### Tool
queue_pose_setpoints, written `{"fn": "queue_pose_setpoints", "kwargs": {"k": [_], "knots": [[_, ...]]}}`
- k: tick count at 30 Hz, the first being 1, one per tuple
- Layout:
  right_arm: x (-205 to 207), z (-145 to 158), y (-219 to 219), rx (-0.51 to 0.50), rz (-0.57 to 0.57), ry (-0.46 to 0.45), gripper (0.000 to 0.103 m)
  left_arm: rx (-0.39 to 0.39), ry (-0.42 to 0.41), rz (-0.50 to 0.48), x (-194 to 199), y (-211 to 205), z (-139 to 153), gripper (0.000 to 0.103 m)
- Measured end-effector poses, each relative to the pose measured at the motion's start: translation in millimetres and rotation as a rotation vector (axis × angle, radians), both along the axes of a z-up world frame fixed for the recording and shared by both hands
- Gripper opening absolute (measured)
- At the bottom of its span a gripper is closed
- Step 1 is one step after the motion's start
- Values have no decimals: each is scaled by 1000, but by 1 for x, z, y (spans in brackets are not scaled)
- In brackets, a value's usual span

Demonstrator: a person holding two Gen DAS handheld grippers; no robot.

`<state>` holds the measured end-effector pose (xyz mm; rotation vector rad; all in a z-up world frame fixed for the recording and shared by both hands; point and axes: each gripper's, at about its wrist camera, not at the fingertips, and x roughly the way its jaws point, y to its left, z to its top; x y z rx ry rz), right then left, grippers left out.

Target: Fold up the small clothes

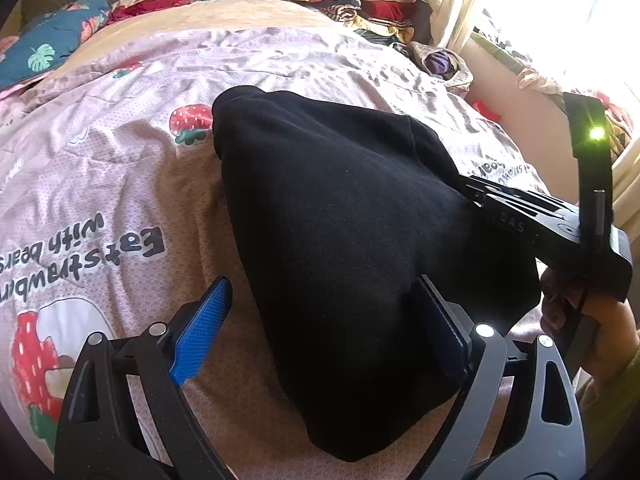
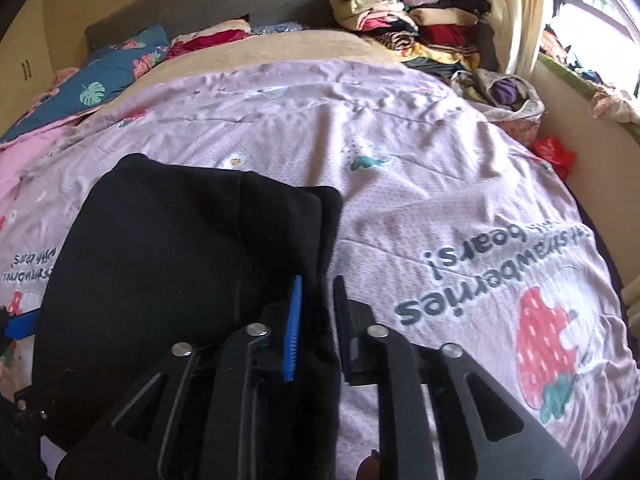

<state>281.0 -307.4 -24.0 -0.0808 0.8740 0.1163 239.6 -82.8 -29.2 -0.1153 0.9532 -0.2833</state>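
A black garment (image 1: 344, 240) lies folded on the pink strawberry-print bedspread (image 1: 120, 168). My left gripper (image 1: 320, 332) is open, its jaws wide apart, the right one resting on the garment's near part. My right gripper (image 2: 316, 328) is shut on the black garment's (image 2: 168, 272) right edge, with cloth pinched between the blue pad and the black pad. The right gripper's body (image 1: 552, 224) shows in the left wrist view at the garment's right side, held by a hand. The blue pad of my left gripper (image 2: 20, 324) peeks in at the left edge of the right wrist view.
A stack of folded clothes (image 2: 408, 28) sits at the far right corner of the bed. A teal floral pillow (image 2: 108, 76) lies at the far left. A small bundle of cloth (image 2: 504, 96) lies by the wall. A red bag (image 2: 554, 154) is beside the bed under the window.
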Motion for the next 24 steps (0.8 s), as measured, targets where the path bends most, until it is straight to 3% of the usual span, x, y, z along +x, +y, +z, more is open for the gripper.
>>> {"fn": "queue_pose_setpoints", "kwargs": {"k": [2, 5, 8, 13, 21, 23, 24], "knots": [[-5, 4, -5, 7, -26, -3, 36, 2, 2, 4, 0, 2, 0, 84], [-19, 14, -20, 78, -46, -10, 38, 0, 0, 5, 0, 4, 1, 84], [-37, 25, -41, 204, -64, -9, 53, -12, -2, 6, -5, 7, 4, 84], [-63, 26, -60, 438, -33, 75, 64, -50, 0, 4, -13, 12, 6, 86], [-75, 6, -48, 536, 4, 165, 61, -112, 65, 13, -16, 19, -5, 90], [-72, 3, -39, 482, 12, 179, 39, -141, 82, 24, -15, 21, -9, 88], [-71, 3, -35, 460, 27, 176, 30, -167, 89, 20, -14, 21, -10, 79]]}}
